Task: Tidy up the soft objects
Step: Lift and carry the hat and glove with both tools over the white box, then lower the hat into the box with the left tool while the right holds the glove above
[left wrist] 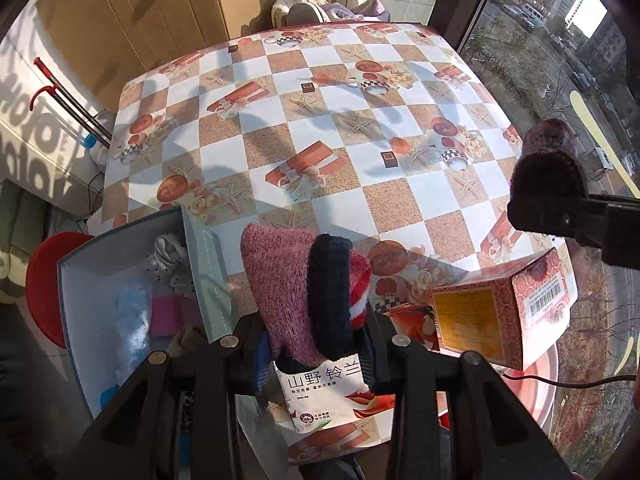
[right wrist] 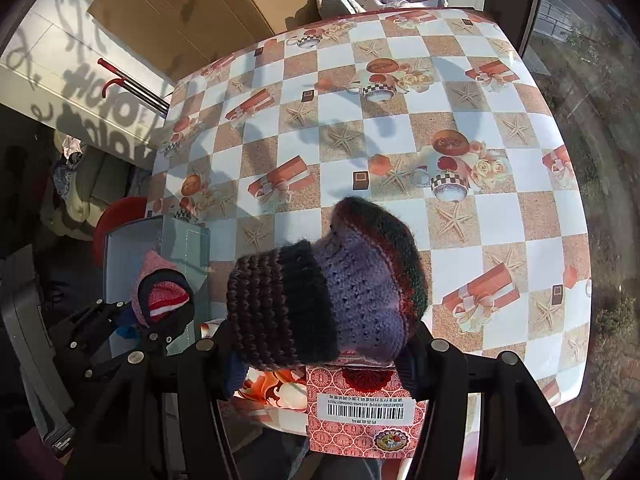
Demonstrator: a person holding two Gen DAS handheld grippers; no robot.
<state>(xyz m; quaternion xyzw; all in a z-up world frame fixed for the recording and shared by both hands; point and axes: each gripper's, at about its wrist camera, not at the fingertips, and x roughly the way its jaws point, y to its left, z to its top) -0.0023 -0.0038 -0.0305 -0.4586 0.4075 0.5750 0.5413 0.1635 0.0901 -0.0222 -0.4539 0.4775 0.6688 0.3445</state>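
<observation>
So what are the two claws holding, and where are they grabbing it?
The left claw pinches a pink sock with a dark cuff near its bottom end. The right claw grips a purple knitted hat at its lower edge.

Each fisheye camera sat just behind its own hand-held gripper and looked steeply down along the two fingers. The left wrist view faced the checkered desk (left wrist: 320, 128) from above its near edge, with the window (left wrist: 560, 60) to its right. The right wrist view stood beside it, further right. Both views shared the desk top, the open box (right wrist: 132, 248) and the red carton (left wrist: 500, 308).
</observation>
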